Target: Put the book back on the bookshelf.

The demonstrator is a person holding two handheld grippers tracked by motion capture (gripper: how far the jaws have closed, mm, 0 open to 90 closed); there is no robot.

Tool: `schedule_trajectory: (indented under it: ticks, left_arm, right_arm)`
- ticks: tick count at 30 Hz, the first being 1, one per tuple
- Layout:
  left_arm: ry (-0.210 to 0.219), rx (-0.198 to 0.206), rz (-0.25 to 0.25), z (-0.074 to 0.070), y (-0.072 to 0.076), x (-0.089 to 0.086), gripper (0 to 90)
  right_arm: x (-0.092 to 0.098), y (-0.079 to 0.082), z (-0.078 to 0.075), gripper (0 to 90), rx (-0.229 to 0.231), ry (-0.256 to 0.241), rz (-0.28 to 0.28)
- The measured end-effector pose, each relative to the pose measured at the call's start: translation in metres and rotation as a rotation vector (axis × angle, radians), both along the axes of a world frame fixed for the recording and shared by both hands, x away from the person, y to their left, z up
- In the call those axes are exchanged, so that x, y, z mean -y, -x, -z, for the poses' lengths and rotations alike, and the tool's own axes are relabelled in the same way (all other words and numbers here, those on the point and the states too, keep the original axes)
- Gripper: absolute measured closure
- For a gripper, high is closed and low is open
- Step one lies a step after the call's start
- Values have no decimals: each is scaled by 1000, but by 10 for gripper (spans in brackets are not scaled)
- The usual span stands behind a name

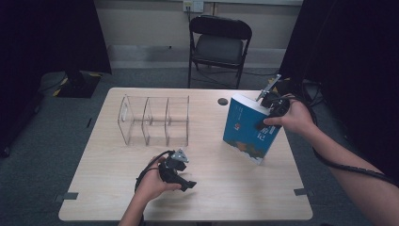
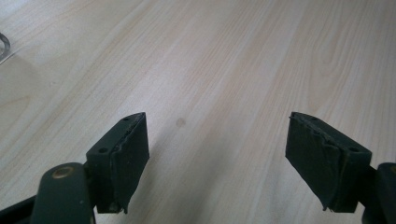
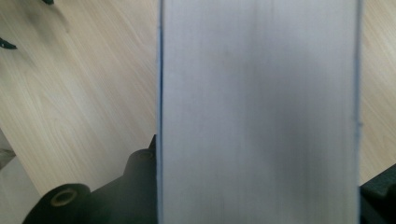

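Item: thick blue-covered paperback book [image 1: 249,129] with white lettering and a white page block. It stands tilted on the right half of the pale wood-grain table [image 1: 221,188], one lower corner on the tabletop, cover facing the person. In the right gripper view the page edge [image 3: 257,112] is blurred and cut off at top and bottom; no print or individual pages can be made out there. The cover's lettering is too small to read in the high view.

Item: right gripper [image 1: 272,104], black. It clasps the book at its upper right edge; the right gripper view has one jaw pressed against each side of the page block, their tips hidden behind the book. The right hand [image 1: 294,117] wraps the handle, forearm entering from the lower right, a black cable trailing along it.

Item: left gripper [image 1: 181,176], black with a grey three-cornered plate. It lies low over the near middle of the table, pointing right. Its jaws stand wide apart over bare wood, nothing between them. The left hand [image 1: 153,181] grips it from below, wrist cut off at the bottom edge.

Item: clear acrylic divided rack [image 1: 155,120], three upright compartments, on the left-centre of the table, well apart from the book. Its panel edges are faint against the wood.

Item: black folding chair [image 1: 219,42] beyond the far table edge.
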State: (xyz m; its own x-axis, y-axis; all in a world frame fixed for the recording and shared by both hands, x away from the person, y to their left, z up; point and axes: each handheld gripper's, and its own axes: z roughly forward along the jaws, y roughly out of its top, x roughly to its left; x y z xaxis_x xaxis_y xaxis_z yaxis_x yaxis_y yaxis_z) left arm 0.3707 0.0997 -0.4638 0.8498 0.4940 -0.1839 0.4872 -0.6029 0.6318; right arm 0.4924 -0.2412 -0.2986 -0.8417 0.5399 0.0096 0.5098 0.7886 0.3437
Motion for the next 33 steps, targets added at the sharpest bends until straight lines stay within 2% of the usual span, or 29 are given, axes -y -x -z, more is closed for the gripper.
schedule_trajectory:
  ticks: [8,9,11,16,23,24,25,26,27,29,30,32,33]
  left_arm:
    - [0,-2,-7,1,-2,-3,194]
    - [27,-3,-34,2,-1,-2,194]
    - [14,5,-19,0,-2,-5,192]
    - [12,4,-28,-3,-3,-9,182]
    - [3,13,-29,-4,-3,-12,179]
    - [33,11,-55,-2,-2,-11,179]
    - [3,15,-31,-3,-3,-13,179]
    - [-4,13,-31,-3,-4,-14,179]
    - [-4,13,-31,-3,-4,-14,179]
    - [18,10,-62,-3,-2,-13,179]
    - [-10,15,-27,-4,-4,-15,179]
    - [-3,10,-36,-4,-3,-15,179]
    - [0,13,-38,-3,-3,-16,179]
  right_arm:
    - [-6,14,-3,608,-4,5,-51]
    - [-6,14,-3,608,-4,5,-51]
    - [-9,19,-5,608,-1,0,-66]
    - [-18,28,-14,607,2,-29,-101]
    - [-39,42,-22,606,12,-39,-170]
    - [-41,44,-22,606,17,-42,-184]
    - [-44,46,-22,606,11,-39,-190]
    - [-52,52,-23,606,12,-33,-211]
    - [-52,52,-23,606,12,-33,-211]
    - [-59,58,-23,606,15,-32,-232]
    - [-62,60,-23,606,12,-33,-244]
    - [-68,64,-21,606,19,-37,-269]
    - [-70,65,-20,606,8,-41,-275]
